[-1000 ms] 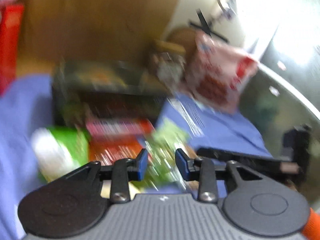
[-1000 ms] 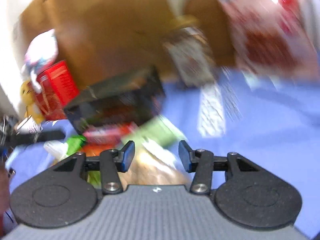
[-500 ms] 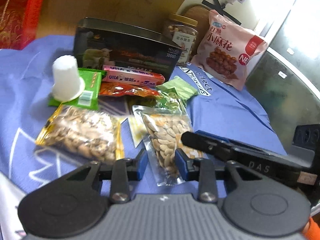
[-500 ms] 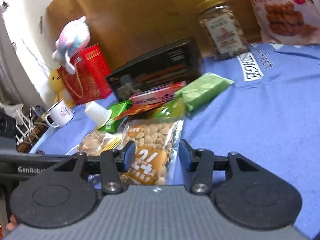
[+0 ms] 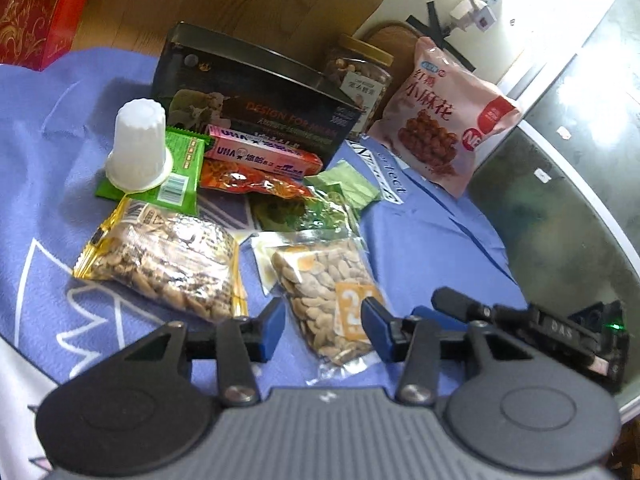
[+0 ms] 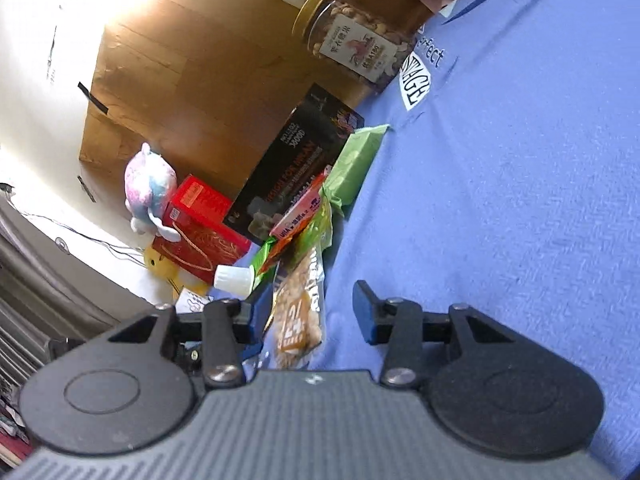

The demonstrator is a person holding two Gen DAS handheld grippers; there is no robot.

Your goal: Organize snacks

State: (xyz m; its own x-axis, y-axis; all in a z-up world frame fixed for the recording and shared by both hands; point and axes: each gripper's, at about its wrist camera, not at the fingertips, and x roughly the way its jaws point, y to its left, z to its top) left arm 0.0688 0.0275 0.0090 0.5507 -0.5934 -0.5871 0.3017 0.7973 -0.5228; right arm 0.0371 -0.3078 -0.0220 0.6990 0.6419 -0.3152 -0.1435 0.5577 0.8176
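The left gripper (image 5: 323,326) is held spread wide, nothing grasped; between its blue fingers (image 5: 273,330) the clear seed packet (image 5: 326,292) is seen lying flat on the blue cloth (image 5: 436,240). Just left of those fingers a yellow-edged nut bag (image 5: 164,260) is laid. Beyond, a white cup (image 5: 138,146), a pink candy box (image 5: 262,154) and a black box (image 5: 256,96) are found, with a nut jar (image 5: 358,76) and pink bag (image 5: 444,116) farther right. The right gripper (image 6: 308,318) is likewise released and tilted sideways; the seed packet (image 6: 300,316) is seen between its fingers, nearer the left finger, ungripped.
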